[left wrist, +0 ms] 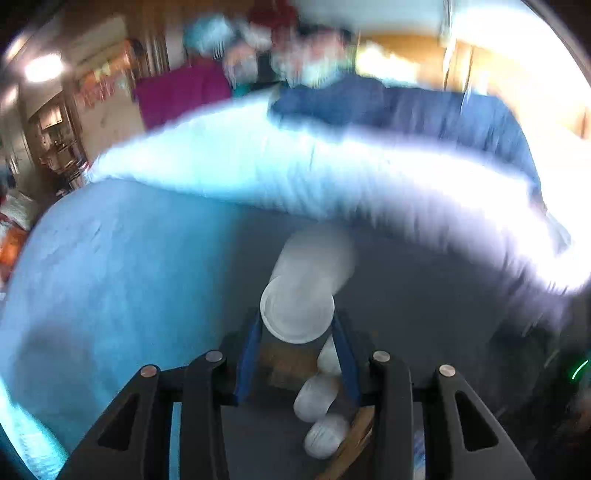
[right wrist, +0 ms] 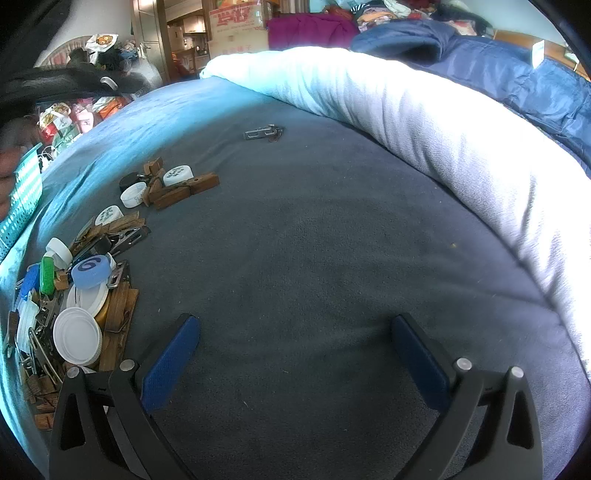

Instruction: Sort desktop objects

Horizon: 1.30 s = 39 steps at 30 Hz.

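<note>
Now left tool [left wrist: 297, 343] clamped on white cap [left wrist: 297, 314], flat face toward camera; right tool [right wrist: 295, 363] agape, empty.

Room, as seen from a bed. Grey-blue bedsheet [right wrist: 314, 240] as work surface; white rolled blanket [right wrist: 424, 122] along its far edge; navy quilt [right wrist: 517, 74] behind that. Magenta cloth [right wrist: 306, 31] and heaped clothes beyond. Cardboard boxes [right wrist: 236, 22] stacked near a wooden doorway [right wrist: 147, 33] opening onto a lit room. Bags piled on the floor at left. Bright daylight from the right.
</note>
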Available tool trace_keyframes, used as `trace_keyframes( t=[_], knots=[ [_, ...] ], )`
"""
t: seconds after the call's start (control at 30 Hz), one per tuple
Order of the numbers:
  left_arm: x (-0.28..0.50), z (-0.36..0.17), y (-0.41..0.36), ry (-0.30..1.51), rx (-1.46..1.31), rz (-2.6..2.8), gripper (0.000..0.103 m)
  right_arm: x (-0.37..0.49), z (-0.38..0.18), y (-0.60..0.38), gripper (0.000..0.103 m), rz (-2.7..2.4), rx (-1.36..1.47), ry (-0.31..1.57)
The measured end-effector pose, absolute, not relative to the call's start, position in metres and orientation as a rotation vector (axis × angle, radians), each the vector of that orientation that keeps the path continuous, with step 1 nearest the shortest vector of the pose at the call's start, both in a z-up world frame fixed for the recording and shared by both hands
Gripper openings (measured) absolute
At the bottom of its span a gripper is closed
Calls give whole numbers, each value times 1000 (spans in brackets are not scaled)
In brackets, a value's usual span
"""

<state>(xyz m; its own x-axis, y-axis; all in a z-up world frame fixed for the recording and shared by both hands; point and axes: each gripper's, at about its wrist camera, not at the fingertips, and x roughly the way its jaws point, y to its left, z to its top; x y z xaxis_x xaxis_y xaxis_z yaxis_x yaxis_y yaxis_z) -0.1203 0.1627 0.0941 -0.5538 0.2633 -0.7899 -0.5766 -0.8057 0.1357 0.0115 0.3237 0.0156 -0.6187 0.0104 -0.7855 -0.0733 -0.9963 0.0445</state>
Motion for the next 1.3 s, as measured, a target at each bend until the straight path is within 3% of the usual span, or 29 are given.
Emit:
trace_keyframes(
  t=[0.1, 0.47, 0.57, 0.6, 0.83, 0.87, 0.9, 0.97, 1.17, 1.23, 1.3],
  knots=[
    [-104, 80, 148, 660, -1142, 2354, 40, 12, 16, 324, 103, 2785, -1348, 114],
    [-104, 88, 105, 249, -1157, 2469, 40, 8, 22, 325, 103, 2771, -1425, 106],
    [-106, 89, 102, 179, -1136, 2460, 40, 1, 45, 336, 93, 2837, -1349, 229],
    [-101, 93, 97, 179, -1126, 2456, 40, -10, 57, 341, 102, 2868, -1277, 260],
    [-106, 92, 100, 141, -1106, 2436, 40, -147, 60, 349, 103, 2955, -1339, 179],
    [-108, 91, 99, 124, -1110, 2431, 40, -165, 55, 348, 96, 2956, -1381, 168],
    [-110, 90, 98, 105, -1113, 2428, 40, -180, 49, 347, 81, 2948, -1429, 150],
    [-111, 91, 96, 89, -1109, 2423, 40, -204, 37, 342, 68, 2929, -1517, 109],
    [-113, 88, 101, 70, -1103, 2412, 40, -223, 22, 320, 59, 2931, -1526, -105],
    [-112, 87, 105, 84, -1092, 2398, 40, -227, 20, 320, 40, 2940, -1523, -95],
    [-111, 88, 109, 84, -1087, 2398, 40, -232, 18, 324, 12, 2939, -1534, -51]
  ],
)
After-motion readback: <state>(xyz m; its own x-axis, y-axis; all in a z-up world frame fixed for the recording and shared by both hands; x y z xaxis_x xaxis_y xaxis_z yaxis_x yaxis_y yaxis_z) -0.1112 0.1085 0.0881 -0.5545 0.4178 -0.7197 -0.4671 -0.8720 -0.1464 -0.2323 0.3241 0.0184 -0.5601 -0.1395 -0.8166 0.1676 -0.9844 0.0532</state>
